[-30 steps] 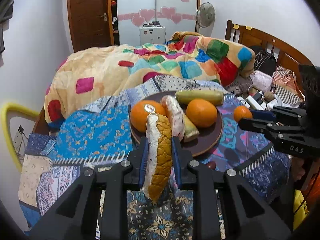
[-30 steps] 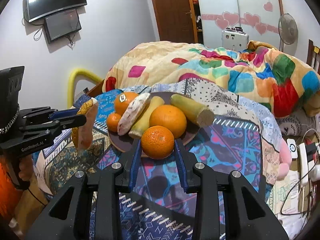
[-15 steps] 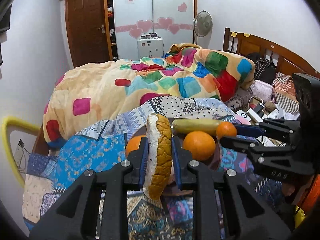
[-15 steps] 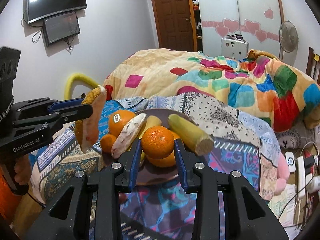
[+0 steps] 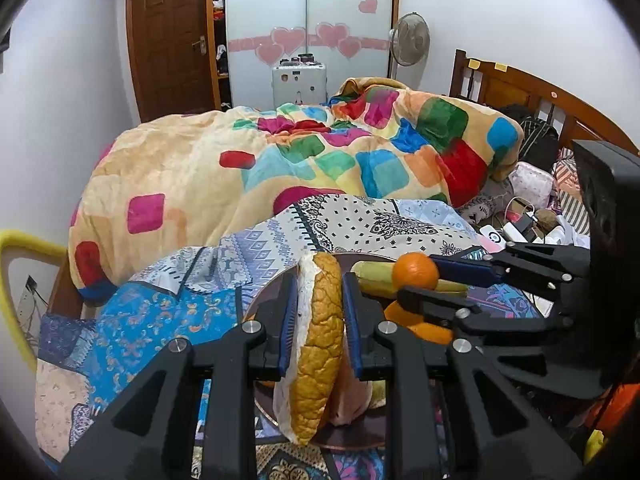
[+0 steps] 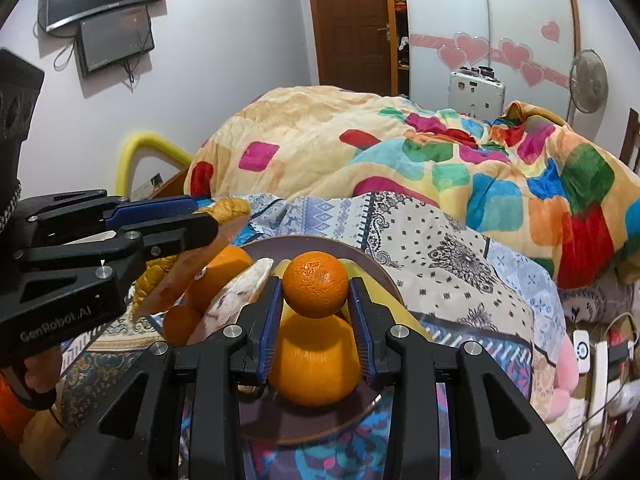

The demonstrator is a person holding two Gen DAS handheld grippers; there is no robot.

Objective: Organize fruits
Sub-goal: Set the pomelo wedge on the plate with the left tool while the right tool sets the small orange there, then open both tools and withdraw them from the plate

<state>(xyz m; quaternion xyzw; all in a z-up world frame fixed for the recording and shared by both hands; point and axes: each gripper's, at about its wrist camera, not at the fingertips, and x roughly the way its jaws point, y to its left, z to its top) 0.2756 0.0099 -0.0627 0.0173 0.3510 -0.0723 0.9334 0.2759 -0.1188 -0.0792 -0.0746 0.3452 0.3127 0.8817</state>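
My left gripper [image 5: 318,320] is shut on a long orange-and-white fruit slice [image 5: 318,344] and holds it upright above the brown plate [image 5: 260,300]. My right gripper [image 6: 315,306] is shut on a small orange [image 6: 315,283], held above the plate [image 6: 372,268]. In the left wrist view the right gripper [image 5: 416,284] holds that orange [image 5: 415,270] to the right of my slice. On the plate lie a large orange [image 6: 314,364], another orange [image 6: 218,276], a pale speckled fruit [image 6: 236,296] and a yellow-green long fruit [image 5: 374,272]. The left gripper also shows in the right wrist view [image 6: 208,224].
The plate rests on patterned cloths [image 6: 440,248] on a bed, with a colourful quilt [image 5: 320,152] heaped behind it. A wooden headboard [image 5: 540,96] and cluttered chargers and cables [image 5: 520,224] are at the right. A yellow tube frame [image 5: 12,280] is at the left.
Both grippers have moved in over the plate, still holding their fruit. The small orange now sits above the large orange, and the slice is over the plate's left side.
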